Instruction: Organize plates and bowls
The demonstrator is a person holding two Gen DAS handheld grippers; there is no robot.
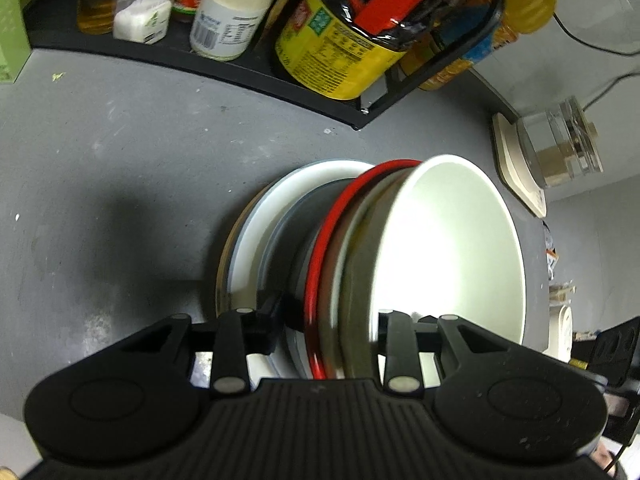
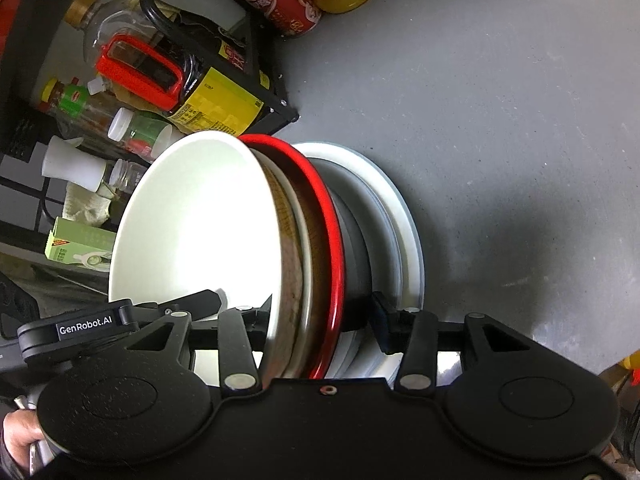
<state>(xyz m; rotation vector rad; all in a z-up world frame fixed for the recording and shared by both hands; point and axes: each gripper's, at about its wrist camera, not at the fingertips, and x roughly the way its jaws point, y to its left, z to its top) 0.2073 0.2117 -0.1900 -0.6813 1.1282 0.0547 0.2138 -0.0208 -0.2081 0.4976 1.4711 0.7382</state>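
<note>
Gray countertop (image 1: 120,168), black rack (image 1: 256,68).

Left gripper (image 1: 326,330) and right gripper (image 2: 318,320): jaws spread wide, each straddling the stacked dishes from opposite sides.

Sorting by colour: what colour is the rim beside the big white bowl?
Red rim, clearest in the right wrist view.
</note>
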